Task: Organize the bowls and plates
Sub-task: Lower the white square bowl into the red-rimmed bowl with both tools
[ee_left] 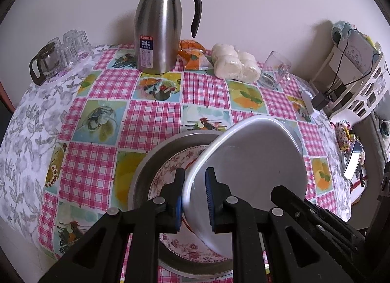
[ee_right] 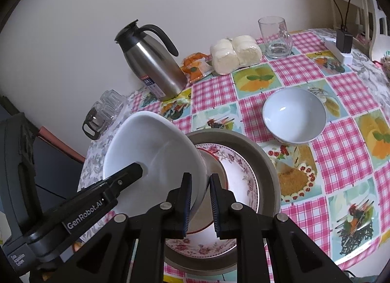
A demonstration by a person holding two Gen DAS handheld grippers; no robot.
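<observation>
Left gripper (ee_left: pixel 194 197) and right gripper (ee_right: pixel 200 200) fingers each pinch opposite rims of one white bowl (ee_right: pixel 156 158), held tilted just above the floral plate (ee_right: pixel 241 180). Plate sits inside a metal basin (ee_right: pixel 265 161) on the table (ee_right: pixel 341 185). Second white bowl (ee_right: pixel 294 114) stands beyond the basin; steel jug (ee_left: pixel 158 34) farther back.

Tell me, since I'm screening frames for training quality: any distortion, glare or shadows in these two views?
Left wrist view: fisheye bends the table edges, dark corner vignette, the steel jug casts a soft wall shadow. Right wrist view: same barrel warp tilts the jug, small highlight in the white bowl; both stay sharp.
</observation>
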